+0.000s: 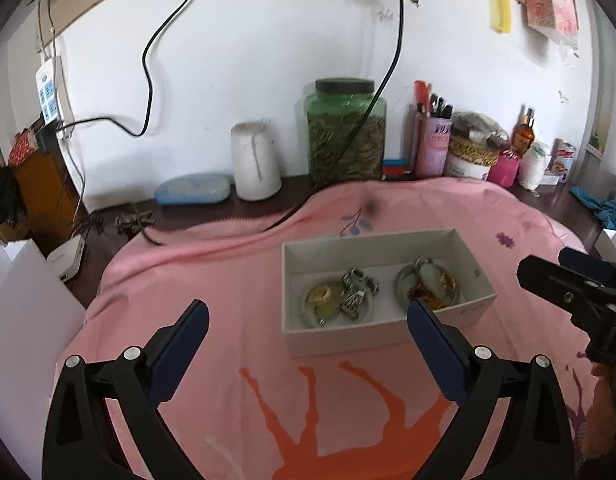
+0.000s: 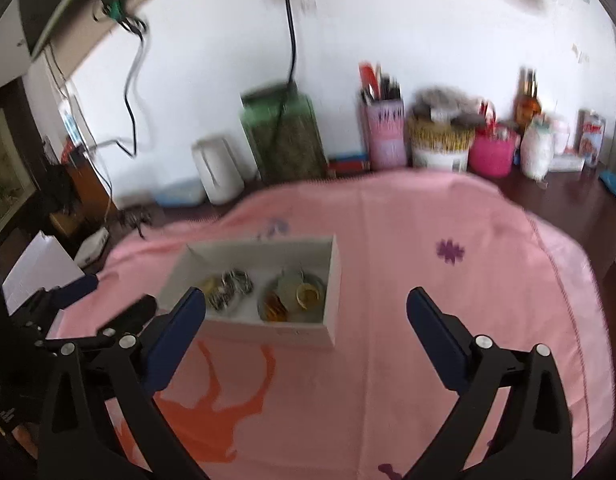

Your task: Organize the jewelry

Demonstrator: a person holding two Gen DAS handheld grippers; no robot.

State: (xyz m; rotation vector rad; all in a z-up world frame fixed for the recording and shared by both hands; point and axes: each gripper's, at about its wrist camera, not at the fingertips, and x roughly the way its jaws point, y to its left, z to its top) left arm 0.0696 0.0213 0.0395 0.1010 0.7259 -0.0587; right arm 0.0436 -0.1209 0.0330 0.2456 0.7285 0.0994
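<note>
A shallow white box (image 1: pixel 328 338) (image 2: pixel 267 330) lies on the pink cloth (image 1: pixel 227 280) (image 2: pixel 428 280). Inside it are two heaps of jewelry: bangles and silver pieces (image 1: pixel 344 296) (image 2: pixel 227 288) on the left, a ring-shaped bangle with gold and amber pieces (image 1: pixel 428 284) (image 2: pixel 295 296) on the right. My left gripper (image 1: pixel 308 312) is open just in front of the box, nothing between its blue pads. My right gripper (image 2: pixel 305 300) is open too and empty, to the right of the box. It shows at the right edge of the left wrist view (image 1: pixel 580 292).
Along the wall stand a blue case (image 1: pixel 193 189), a white jug (image 1: pixel 255 160), a green jar (image 1: pixel 346 132) with a black cable (image 1: pixel 396 40) across it, a pink pen holder (image 1: pixel 432 144) and several tins and bottles. White cartons (image 1: pixel 23 300) sit at the left.
</note>
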